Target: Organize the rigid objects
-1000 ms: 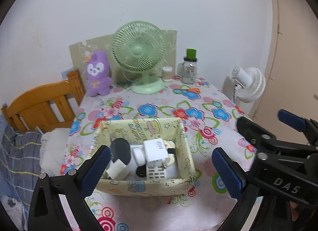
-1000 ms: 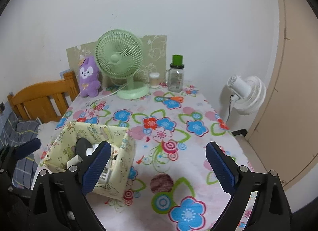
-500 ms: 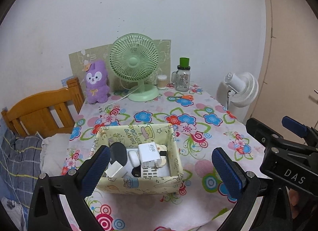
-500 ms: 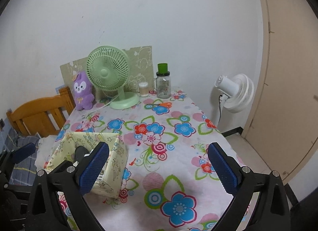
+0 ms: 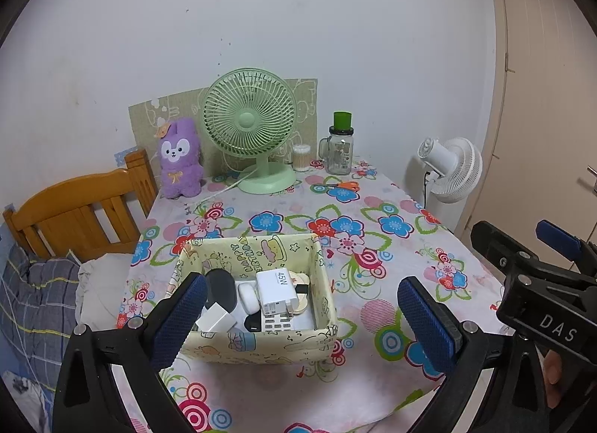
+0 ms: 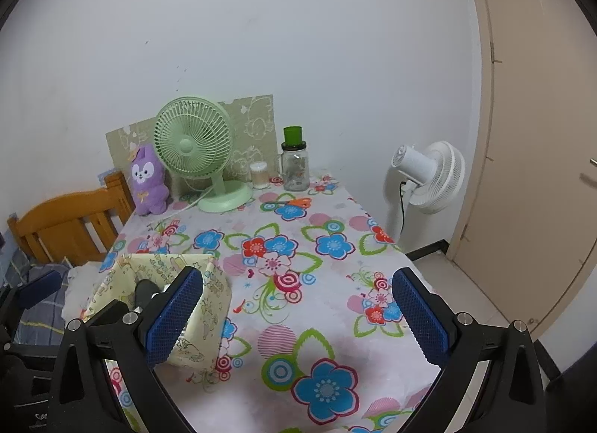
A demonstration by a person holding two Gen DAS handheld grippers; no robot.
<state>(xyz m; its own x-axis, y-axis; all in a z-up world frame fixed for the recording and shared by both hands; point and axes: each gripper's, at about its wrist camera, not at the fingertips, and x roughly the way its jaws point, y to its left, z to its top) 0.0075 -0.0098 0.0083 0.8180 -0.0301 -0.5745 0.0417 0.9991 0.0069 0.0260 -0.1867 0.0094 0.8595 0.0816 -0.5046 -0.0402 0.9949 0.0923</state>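
A cream cartoon-print fabric box [image 5: 257, 246] stands on the floral tablecloth [image 5: 373, 321]. Inside it lie a white 45W charger [image 5: 276, 289], a black oval case [image 5: 221, 293], a white earbud case [image 5: 249, 297], a white cube plug [image 5: 216, 321] and a keypad remote [image 5: 278, 325]. My left gripper [image 5: 300, 285] hovers open in front of the box, nothing between its fingers. My right gripper [image 6: 297, 278] is right of the box [image 6: 209, 306] over bare cloth; its jaws are opening and empty. It also shows at the right edge of the left wrist view [image 5: 509, 231].
At the table's far end stand a green desk fan [image 5: 249, 123], a purple plush [image 5: 180, 159], a jar with a green lid [image 5: 340, 149], a cotton-swab tub [image 5: 301, 157] and orange scissors [image 5: 341, 185]. A wooden headboard [image 5: 74, 209] is left, a white floor fan [image 6: 429, 175] and a door [image 6: 541, 134] right.
Both grippers have drawn back from the table, so the box and table look smaller and farther. The right jaws have spread slightly wider. Nothing on the table has moved.
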